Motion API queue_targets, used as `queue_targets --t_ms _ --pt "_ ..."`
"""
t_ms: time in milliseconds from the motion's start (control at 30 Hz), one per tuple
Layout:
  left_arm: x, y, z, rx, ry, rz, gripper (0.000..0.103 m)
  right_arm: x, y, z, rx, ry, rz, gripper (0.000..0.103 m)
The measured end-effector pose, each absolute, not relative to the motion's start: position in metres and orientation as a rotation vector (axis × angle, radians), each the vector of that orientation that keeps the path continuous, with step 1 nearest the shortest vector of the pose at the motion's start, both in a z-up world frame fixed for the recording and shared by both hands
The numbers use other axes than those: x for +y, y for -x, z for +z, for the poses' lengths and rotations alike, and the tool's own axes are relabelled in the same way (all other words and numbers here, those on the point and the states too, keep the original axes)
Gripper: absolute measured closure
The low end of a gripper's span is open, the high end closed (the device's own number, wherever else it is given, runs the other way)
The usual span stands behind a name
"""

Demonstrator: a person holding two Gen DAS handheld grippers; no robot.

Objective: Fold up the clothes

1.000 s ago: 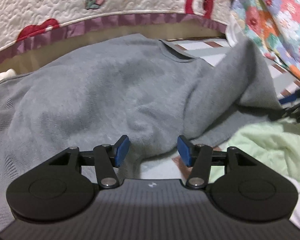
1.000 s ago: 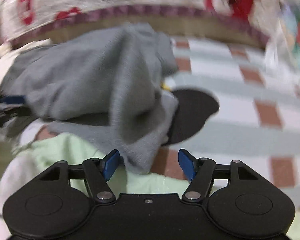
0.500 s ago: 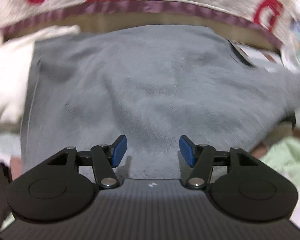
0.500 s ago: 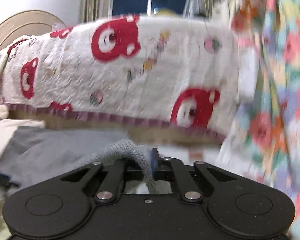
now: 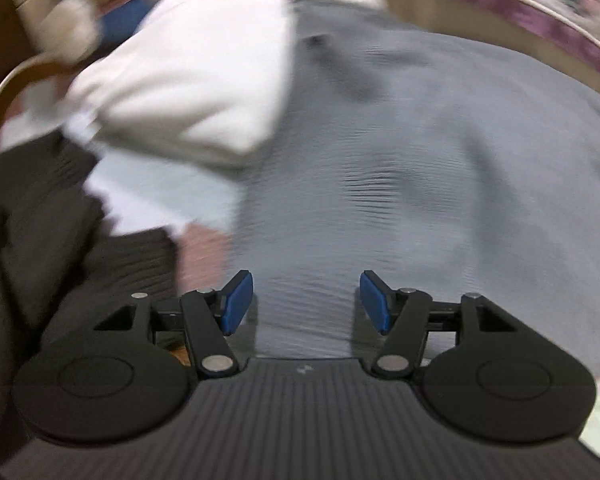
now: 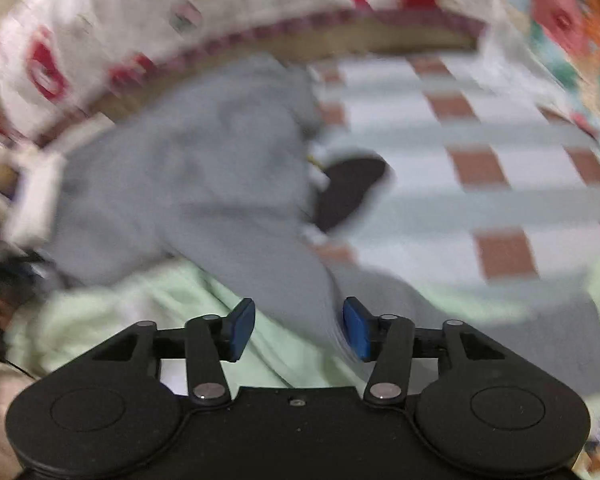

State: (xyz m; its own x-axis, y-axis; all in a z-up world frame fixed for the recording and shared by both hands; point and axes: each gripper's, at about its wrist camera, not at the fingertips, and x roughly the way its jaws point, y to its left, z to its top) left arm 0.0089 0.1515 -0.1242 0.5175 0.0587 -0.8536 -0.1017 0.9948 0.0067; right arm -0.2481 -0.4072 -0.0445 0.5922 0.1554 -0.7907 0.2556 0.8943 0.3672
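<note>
Left wrist view: the left gripper [image 5: 306,300] hangs over a grey sweater [image 5: 420,168] spread on the bed, its blue pads standing apart with only the flat knit beneath them and nothing gripped. Left of the sweater lie a dark ribbed garment [image 5: 40,220] and, beyond it, a white garment [image 5: 188,80] whose edge meets the sweater's left side. The sweater runs away from the camera toward a quilt with a purple border [image 5: 540,12] at the far edge. Motion blur smears everything, and the sweater's right side is cut off by the frame.

In the right wrist view, the right gripper [image 6: 299,328] points down at the same sweater [image 6: 188,168], whose body lies to the left beside the quilt [image 6: 140,20], while a long part of it, perhaps a sleeve, trails diagonally down to the right and passes between the pads. The jaws have just been opening; the cloth lies close to the right pad [image 6: 356,328], with a clear gap at the left one, so the cloth is not pinched. A pale green garment [image 6: 140,308] lies under that trailing part. Right of the sweater, a dark round object [image 6: 348,188], too blurred to identify, sits on the checked bedsheet [image 6: 480,168]; a floral cloth [image 6: 572,20] hangs further right.
</note>
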Motion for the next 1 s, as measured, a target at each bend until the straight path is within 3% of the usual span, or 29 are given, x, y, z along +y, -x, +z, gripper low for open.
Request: queue_targets --t_ms 100,267,500,633,833,1000 --pt "0.174 -0.008 -0.124 1.019 0.093 0.157 0.044 -0.413 0.233 -0.025 0.858 -0.583 0.051 0.047" --pt "0.19 -0.007 -0.13 1.042 0.15 0.17 0.039 -0.414 0.183 -0.031 0.879 -0.627 0.064 0.045" --pt "0.175 -0.003 -0.15 1.143 0.304 0.054 0.039 -0.415 0.111 -0.086 0.977 -0.483 -0.032 0.045" --pt "0.169 0.0 -0.159 1.18 0.374 0.008 0.039 -0.427 0.083 -0.125 1.04 -0.556 -0.038 0.045" --pt "0.202 0.016 -0.163 1.154 0.751 0.05 0.038 -0.416 0.087 -0.149 1.032 -0.505 -0.106 0.043" --pt "0.199 0.012 -0.174 1.16 0.726 0.115 0.038 -0.406 0.101 -0.161 0.992 -0.515 -0.078 0.035"
